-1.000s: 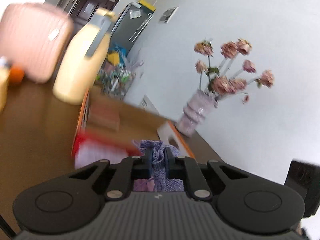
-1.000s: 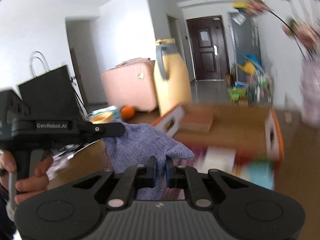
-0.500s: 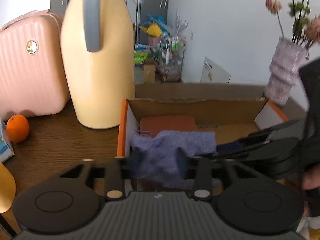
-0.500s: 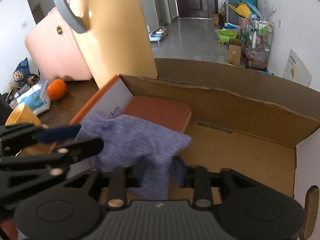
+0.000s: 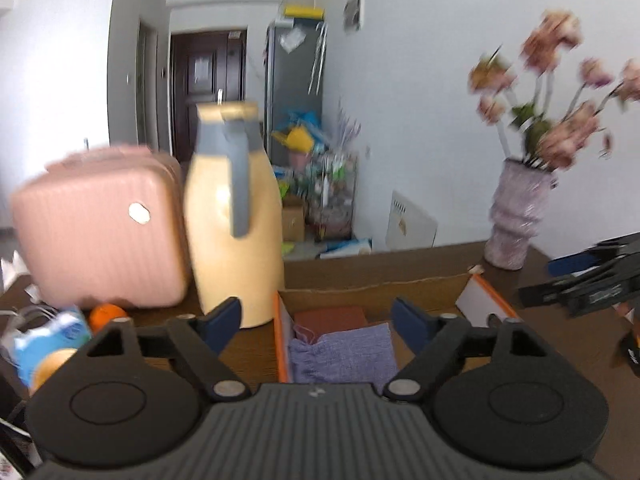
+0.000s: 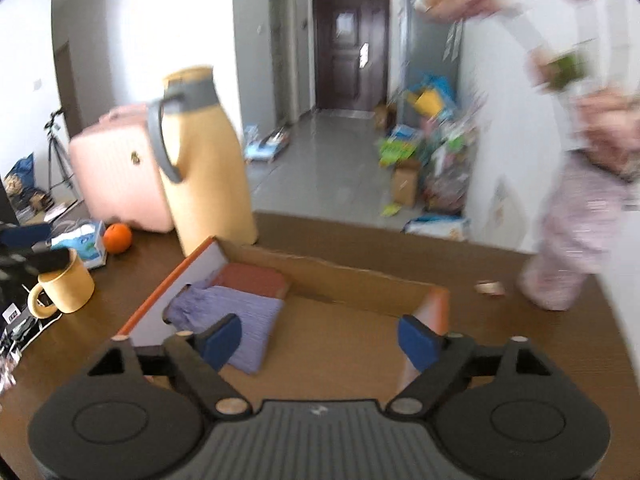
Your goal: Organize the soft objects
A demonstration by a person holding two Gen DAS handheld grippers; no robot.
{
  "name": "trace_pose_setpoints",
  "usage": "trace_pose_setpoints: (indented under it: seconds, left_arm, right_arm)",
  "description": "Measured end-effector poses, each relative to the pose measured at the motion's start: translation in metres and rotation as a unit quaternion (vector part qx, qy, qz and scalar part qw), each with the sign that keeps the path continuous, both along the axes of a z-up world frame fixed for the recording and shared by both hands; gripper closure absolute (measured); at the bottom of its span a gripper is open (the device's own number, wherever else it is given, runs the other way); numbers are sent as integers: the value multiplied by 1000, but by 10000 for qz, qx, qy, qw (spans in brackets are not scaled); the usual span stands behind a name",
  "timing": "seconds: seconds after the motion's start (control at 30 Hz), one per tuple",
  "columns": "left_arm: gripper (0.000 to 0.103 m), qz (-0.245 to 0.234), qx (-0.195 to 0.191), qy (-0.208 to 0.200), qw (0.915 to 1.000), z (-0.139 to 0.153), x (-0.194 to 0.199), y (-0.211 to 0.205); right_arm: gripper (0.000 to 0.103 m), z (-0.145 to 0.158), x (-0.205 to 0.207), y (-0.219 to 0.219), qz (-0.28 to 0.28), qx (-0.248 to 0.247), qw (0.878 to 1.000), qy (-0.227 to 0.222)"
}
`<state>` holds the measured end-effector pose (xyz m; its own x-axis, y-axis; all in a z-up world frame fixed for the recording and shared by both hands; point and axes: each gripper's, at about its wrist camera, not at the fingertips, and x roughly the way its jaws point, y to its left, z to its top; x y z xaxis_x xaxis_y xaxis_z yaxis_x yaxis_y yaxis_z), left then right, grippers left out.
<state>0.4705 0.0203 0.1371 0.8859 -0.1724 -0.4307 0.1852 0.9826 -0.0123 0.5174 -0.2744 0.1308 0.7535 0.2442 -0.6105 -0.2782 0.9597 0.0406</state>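
- Below and ahead of both grippers, the cardboard box (image 6: 328,276) lies open.
- In its left end, nearer the left gripper (image 5: 316,320), the purple cloth (image 6: 240,312) lies against the orange-red pad (image 6: 252,280).
- The left gripper and the right gripper (image 6: 320,338) are spread, empty.

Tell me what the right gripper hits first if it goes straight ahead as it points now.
Probably the cardboard box: the right gripper, jaws open, points over its bare floor toward the far wall, beside the purple cloth. Depth is uncertain.

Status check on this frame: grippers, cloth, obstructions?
Left gripper open, right gripper open, both empty. Purple cloth lying in cardboard box. Nothing blocking.
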Motion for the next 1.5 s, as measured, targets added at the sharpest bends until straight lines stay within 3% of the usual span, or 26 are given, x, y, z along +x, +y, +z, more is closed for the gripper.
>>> trace_pose_setpoints:
  seconds: [0.13, 0.23, 0.33, 0.4, 0.53, 0.67, 0.93, 1.07, 1.2, 1.5]
  left_arm:
    - [13, 281, -81, -231, 9993, 18, -43, 12]
    - [13, 317, -137, -403, 9986, 25, -70, 7]
    - [8, 393, -59, -873, 9954, 20, -108, 4]
    - [8, 464, -371, -982, 9934, 8, -139, 8]
    - [4, 538, -567, -1285, 9886, -21, -203, 6]
    - [2, 636, -519, -1375, 9871, -55, -257, -6]
    - [0, 317, -612, -783, 9945, -117, -339, -18]
    - [0, 139, -446, -676, 9966, -129, -355, -27]
    - [0, 125, -433, -786, 9959, -127, -353, -31]
    - [0, 144, -399, -449, 9981, -136, -313, -42]
  right_arm:
    - [16, 19, -55, -43, -479, 283, 9980, -289]
    - [16, 26, -88, -49, -539, 462, 9962, -507]
    - [16, 28, -137, -43, -462, 458, 9916, -1116]
    - [16, 21, -171, -40, -420, 522, 9863, -1511]
    - [14, -1, -239, -31, -395, 474, 9781, -1988]
    - [13, -32, -303, -20, -352, 465, 9712, -2310]
    - [13, -113, -401, -9, -523, 654, 9781, -1907]
    - [13, -133, -422, -8, -538, 654, 9826, -1651]
    - [13, -136, -417, -5, -564, 613, 9835, -1606]
    - [16, -147, -384, -16, -664, 751, 9860, -1335]
